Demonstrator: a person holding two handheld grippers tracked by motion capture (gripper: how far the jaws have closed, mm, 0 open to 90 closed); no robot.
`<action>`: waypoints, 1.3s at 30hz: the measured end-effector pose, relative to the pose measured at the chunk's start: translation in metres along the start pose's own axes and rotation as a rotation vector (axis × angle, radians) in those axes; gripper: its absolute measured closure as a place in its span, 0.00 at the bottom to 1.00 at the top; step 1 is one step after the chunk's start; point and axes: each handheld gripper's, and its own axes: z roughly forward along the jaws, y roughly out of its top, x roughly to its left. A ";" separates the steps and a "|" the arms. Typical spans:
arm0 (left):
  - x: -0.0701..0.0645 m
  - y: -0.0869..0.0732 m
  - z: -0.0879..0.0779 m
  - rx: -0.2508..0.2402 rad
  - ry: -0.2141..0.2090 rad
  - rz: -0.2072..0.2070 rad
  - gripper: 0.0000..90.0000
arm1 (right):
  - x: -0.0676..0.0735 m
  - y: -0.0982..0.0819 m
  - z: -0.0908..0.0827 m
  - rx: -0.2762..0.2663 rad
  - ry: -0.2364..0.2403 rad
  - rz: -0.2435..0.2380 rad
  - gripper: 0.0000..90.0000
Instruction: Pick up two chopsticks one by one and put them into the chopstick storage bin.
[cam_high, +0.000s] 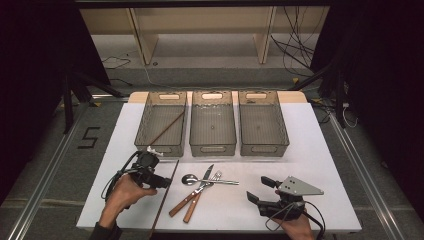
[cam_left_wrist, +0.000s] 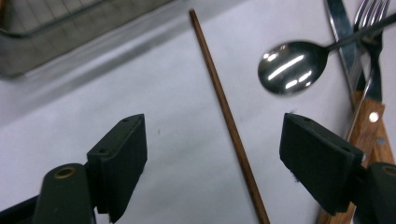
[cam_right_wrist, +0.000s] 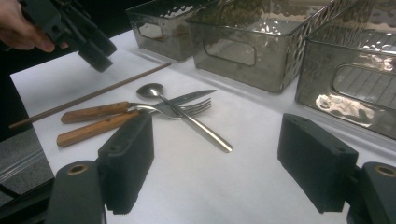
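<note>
A loose brown chopstick (cam_high: 165, 197) lies on the white table (cam_high: 310, 150), and my open left gripper (cam_high: 159, 172) hovers just over it. In the left gripper view the chopstick (cam_left_wrist: 219, 88) runs between the spread jaws of the left gripper (cam_left_wrist: 212, 140), apart from both. To its right lie a steel spoon (cam_high: 190, 179), a wood-handled knife (cam_high: 200, 190) and a wood-handled fork (cam_high: 192, 210), crossed in a pile. My right gripper (cam_high: 260, 189) stands open near the front right, holding nothing. Seen from the right gripper (cam_right_wrist: 217, 135), the spoon (cam_right_wrist: 152, 91) and knife (cam_right_wrist: 187, 99) lie ahead.
Three grey see-through bins stand in a row at the back: the left bin (cam_high: 141, 125) holds another chopstick (cam_high: 167, 128), while the middle bin (cam_high: 212, 147) and right bin (cam_high: 263, 148) look bare. Cables and shelving sit beyond the table.
</note>
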 end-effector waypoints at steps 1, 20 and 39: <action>0.000 -0.001 0.001 0.008 -0.005 0.002 0.27 | 0.000 0.000 0.000 -0.002 -0.001 -0.001 0.31; -0.020 -0.018 0.009 0.083 -0.065 0.054 0.51 | -0.001 0.000 0.001 0.002 0.001 0.006 0.31; -0.022 -0.024 0.013 0.114 -0.073 0.084 0.72 | 0.000 -0.001 0.001 0.012 0.001 -0.009 0.31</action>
